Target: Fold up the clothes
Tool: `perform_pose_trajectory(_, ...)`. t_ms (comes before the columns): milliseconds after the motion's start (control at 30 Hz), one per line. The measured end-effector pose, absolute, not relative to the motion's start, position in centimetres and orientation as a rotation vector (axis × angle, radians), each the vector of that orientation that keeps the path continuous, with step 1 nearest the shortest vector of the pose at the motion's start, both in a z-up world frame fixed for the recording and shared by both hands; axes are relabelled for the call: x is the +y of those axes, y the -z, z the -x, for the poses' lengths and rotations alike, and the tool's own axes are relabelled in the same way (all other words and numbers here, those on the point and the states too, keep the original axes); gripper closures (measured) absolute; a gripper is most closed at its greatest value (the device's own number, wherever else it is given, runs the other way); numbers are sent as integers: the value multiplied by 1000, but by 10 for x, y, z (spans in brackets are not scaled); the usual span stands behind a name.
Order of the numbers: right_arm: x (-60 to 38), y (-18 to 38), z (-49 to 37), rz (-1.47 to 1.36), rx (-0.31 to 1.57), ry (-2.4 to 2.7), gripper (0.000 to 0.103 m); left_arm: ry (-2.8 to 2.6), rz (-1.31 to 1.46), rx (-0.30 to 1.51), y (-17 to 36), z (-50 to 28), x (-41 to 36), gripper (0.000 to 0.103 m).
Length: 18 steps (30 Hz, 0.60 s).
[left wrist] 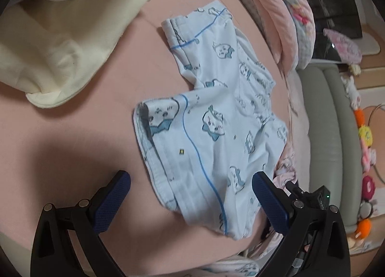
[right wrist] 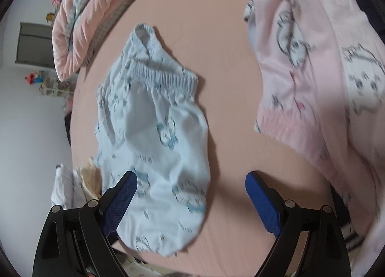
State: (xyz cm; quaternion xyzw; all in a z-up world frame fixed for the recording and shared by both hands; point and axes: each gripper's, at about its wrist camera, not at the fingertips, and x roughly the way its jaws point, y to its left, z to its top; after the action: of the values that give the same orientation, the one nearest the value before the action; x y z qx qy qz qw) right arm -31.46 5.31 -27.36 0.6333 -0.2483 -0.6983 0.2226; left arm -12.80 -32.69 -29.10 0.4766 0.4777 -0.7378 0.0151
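Cream cloth (left wrist: 60,43) at left on bed (left wrist: 72,113). Blue shorts (left wrist: 216,118) flat mid-bed, legs toward cream cloth, no legible writing. Left gripper (left wrist: 191,181) and right gripper (right wrist: 191,180): jaws wide, empty, above shorts. Pink garment (right wrist: 312,72) at right.

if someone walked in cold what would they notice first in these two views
The pale blue shorts with a cartoon print and blue piping lie spread flat in the middle of the pink bedsheet. Both the left gripper and the right gripper hang over the near end of them with jaws wide apart. A cream garment lies crumpled at the top left of the left wrist view, and a pink printed garment is heaped along the right side of the right wrist view.
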Motion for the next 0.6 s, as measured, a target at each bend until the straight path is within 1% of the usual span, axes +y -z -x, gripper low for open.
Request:
perform_pose_trajectory(267,39,290,340,-1678,-850,1873,11,2324,-1436,1528,294,133,-331,0)
perform_pose_trajectory(400,29,297,353,-1650,-880,1860,11,2323,-1372,1571,295,134,-333,0)
perform_pose_trajectory(500,24,298,361,-1638,-874,1842,11,2350,-1332,1549,294,134,-330,0)
perform_pose_trajectory(600,25,303,369,-1619,-915,1812,11,2382,-1256,1536,293,134,-327,0)
